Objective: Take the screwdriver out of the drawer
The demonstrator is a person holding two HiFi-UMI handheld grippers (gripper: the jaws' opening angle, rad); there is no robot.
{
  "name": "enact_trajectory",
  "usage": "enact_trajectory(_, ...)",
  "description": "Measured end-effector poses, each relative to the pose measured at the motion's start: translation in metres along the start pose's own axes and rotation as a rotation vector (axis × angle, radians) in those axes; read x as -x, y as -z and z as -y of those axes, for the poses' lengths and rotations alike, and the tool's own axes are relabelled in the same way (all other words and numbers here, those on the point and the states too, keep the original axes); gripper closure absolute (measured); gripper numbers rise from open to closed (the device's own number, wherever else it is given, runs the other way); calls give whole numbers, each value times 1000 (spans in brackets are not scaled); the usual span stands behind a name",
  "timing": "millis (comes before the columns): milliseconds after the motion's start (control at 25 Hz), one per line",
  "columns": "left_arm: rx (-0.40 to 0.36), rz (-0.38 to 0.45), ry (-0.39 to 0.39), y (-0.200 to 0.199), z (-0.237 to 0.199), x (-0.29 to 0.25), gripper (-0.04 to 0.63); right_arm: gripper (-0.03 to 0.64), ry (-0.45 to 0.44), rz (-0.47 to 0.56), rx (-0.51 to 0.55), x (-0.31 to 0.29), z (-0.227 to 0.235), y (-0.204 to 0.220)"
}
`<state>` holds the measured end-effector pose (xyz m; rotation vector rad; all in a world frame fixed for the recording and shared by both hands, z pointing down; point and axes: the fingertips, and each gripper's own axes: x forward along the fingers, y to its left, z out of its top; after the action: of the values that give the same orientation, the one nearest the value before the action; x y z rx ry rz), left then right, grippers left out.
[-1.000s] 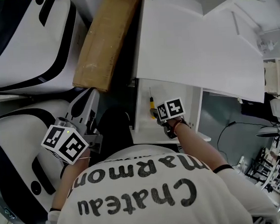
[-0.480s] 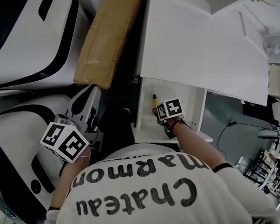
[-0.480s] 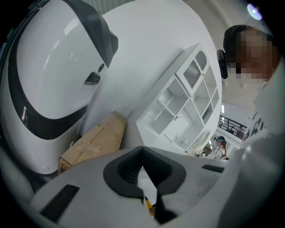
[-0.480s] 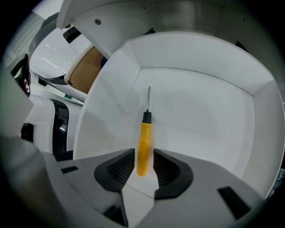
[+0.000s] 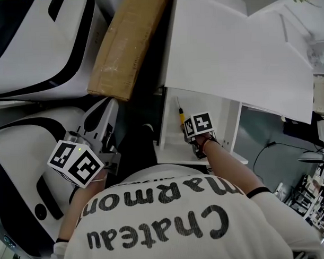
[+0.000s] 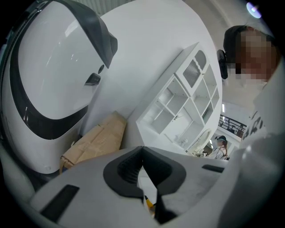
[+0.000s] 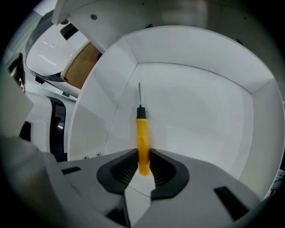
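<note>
A screwdriver [image 7: 142, 138] with a yellow handle and a thin metal shaft lies on the floor of the open white drawer [image 7: 200, 111]. My right gripper [image 7: 143, 162] points steeply down into the drawer; its jaws are closing, and the dark pads touch both sides of the handle's near end. In the head view the right gripper [image 5: 196, 134] sits over the screwdriver [image 5: 180, 116] in the drawer [image 5: 173, 148]. My left gripper [image 5: 106, 161] hangs at the left, away from the drawer. The left gripper [image 6: 142, 153] is shut and holds nothing.
A brown cardboard box [image 5: 124, 45] leans left of the white desk top [image 5: 239, 49] above the drawer. Large white housings with black stripes [image 5: 37, 45] fill the left. A white shelf unit [image 6: 182, 107] stands farther off. Cables and gear [image 5: 313, 195] lie at the right.
The right gripper has stayed over the screwdriver's handle, tipping only slightly. The left gripper has not moved.
</note>
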<state>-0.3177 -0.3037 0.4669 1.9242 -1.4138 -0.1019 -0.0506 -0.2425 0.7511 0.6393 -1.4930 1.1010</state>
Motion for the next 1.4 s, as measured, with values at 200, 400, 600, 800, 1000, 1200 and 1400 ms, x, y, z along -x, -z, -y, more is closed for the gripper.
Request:
enact_trajectory(200, -1, 1, 7, 3, 3, 1, 572, 531, -11, 7, -5, 0, -2, -2)
enact_trajectory(400, -1, 3, 17, 5, 12, 4, 572, 534, -34, 22, -13, 9, -5, -1)
enact_trajectory(600, -6, 18, 32, 6, 23, 10, 572, 536, -34, 20, -21, 18, -4, 4)
enact_trajectory(800, -11, 37, 49, 8, 31, 18, 572, 537, -36, 18, -62, 28, -5, 9)
enact_trajectory(1000, -13, 58, 76, 8, 41, 25, 572, 537, -43, 61, -65, 44, -15, 8)
enact_trajectory(1200, -34, 73, 117, -2, 56, 25, 572, 537, -49, 117, -60, 67, -29, 5)
enact_trajectory(1400, -59, 76, 166, -13, 72, 16, 572, 537, -84, 168, -65, 90, -42, 4)
